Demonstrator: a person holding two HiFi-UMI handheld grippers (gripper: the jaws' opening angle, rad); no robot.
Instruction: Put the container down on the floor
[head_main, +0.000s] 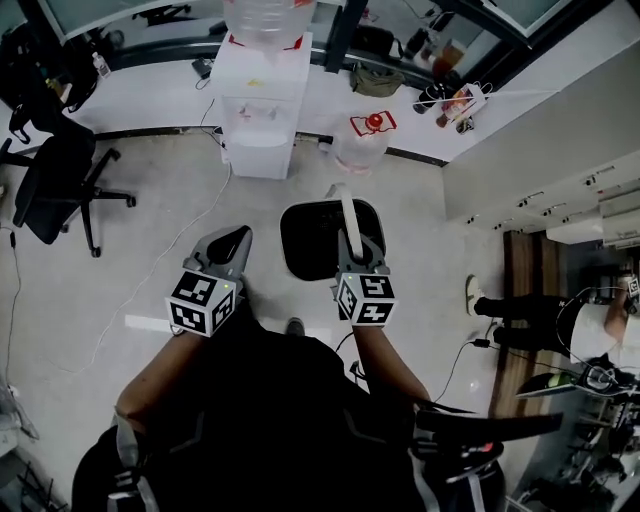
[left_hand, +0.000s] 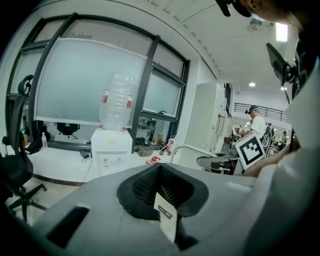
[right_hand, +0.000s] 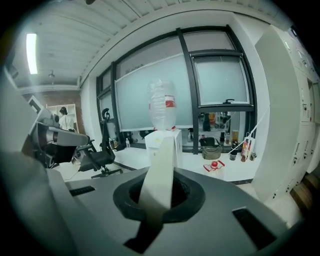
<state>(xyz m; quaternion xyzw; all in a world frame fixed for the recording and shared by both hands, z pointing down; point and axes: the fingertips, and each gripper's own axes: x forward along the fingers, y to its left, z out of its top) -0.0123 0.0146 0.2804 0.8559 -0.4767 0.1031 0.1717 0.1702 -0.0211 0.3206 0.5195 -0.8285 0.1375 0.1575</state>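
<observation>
Head view: right gripper (head_main: 351, 258) is clamped on the white handle (head_main: 346, 212) of the black container (head_main: 312, 242), apparently hanging above the floor (head_main: 150, 200). Left gripper (head_main: 232, 244) is closed, empty. Lowering and release remain.

pale floor (head_main: 140, 250) across the middle of the frame: black office chair (head_main: 60, 185) at left, thin white cable (head_main: 130, 290) trailing lower left, white water dispenser (head_main: 262, 110) and clear red-lidded jug (head_main: 363, 140) at top centre
</observation>
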